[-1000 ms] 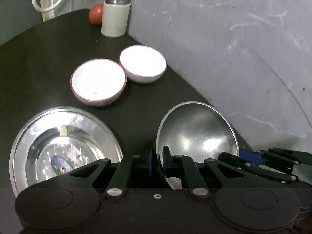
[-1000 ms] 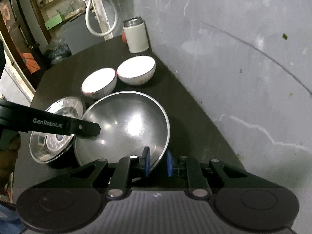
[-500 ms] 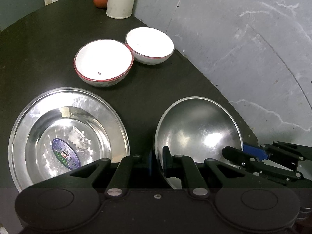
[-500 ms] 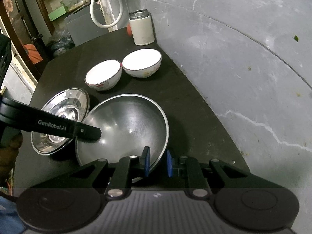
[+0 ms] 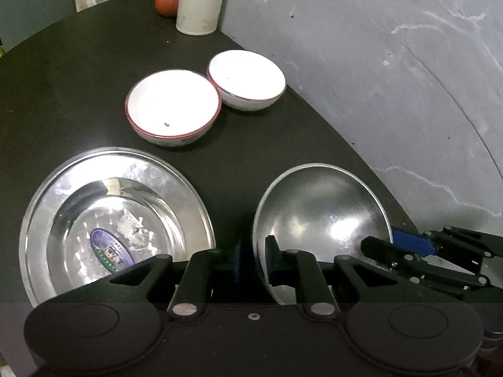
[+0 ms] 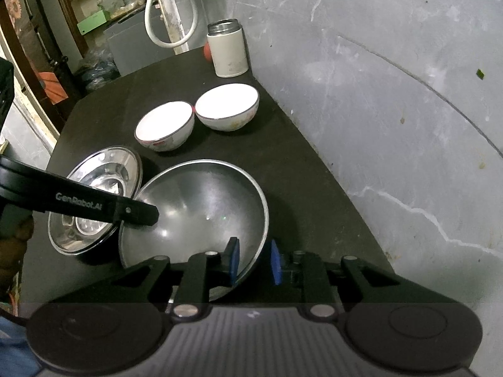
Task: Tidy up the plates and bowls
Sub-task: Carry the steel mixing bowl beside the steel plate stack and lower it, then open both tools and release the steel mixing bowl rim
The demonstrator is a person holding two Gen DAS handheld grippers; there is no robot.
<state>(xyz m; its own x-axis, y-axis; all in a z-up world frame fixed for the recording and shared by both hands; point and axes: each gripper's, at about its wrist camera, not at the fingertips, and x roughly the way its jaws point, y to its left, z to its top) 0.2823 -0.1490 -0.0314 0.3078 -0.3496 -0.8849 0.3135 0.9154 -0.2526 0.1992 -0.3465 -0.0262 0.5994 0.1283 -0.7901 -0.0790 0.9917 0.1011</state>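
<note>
1. Left gripper [image 5: 254,260] clamped on the near rim of the steel bowl [image 5: 320,213]; right gripper [image 6: 254,262] pinching the opposite rim.
2. Same two-handed hold as a second ago, bowl barely shifted: probably not yet stacked or released.
3. Bowl empty, just beside the steel plate [image 5: 78,188], bare but for a sticker.
4. Beyond, two white bowls [image 5: 173,106], empty, side by side on the table [image 5: 78,78].
</note>
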